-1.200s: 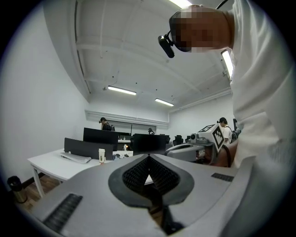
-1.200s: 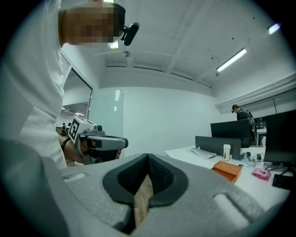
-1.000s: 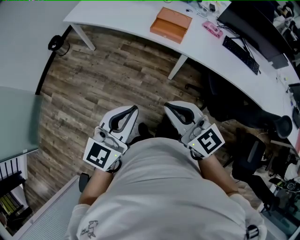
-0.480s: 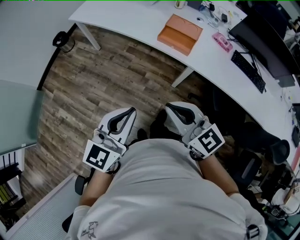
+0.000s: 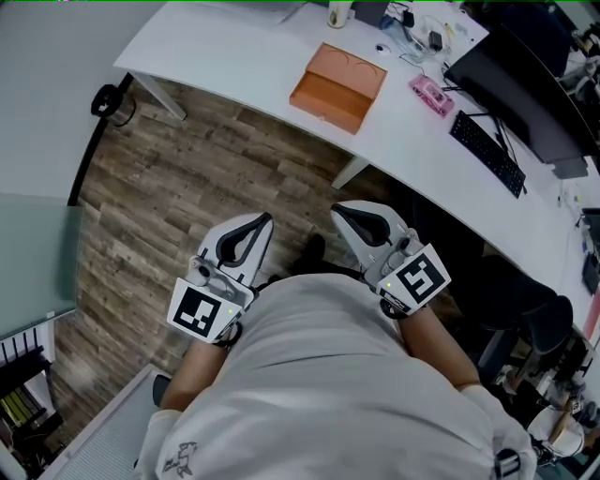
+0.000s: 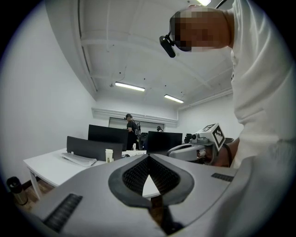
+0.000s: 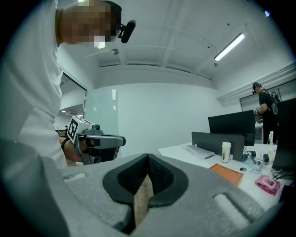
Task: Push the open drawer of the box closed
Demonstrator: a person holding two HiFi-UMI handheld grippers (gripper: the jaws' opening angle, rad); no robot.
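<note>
Fingers of the left gripper (image 6: 148, 157) clenched, pads meeting tip to tip, nothing between them. Fingers of the right gripper (image 7: 148, 156) likewise pressed together and empty.

From the head view we note both grippers held side by side, close in front of the person's torso (image 5: 328, 375) and over the wood floor (image 5: 178, 187). Each points toward the white surface (image 5: 244, 52) — neither touches it.

The orange box (image 5: 337, 86) sits on that surface near its front edge, well apart from both grippers and roughly in line with the right one. We cannot tell from here how far its drawer stands out.

Just right of the box lies a pink object (image 5: 431, 94); further right, a black keyboard (image 5: 486, 139) and a dark monitor (image 5: 511, 80). A cup (image 5: 338, 13) stands behind the box.
</note>
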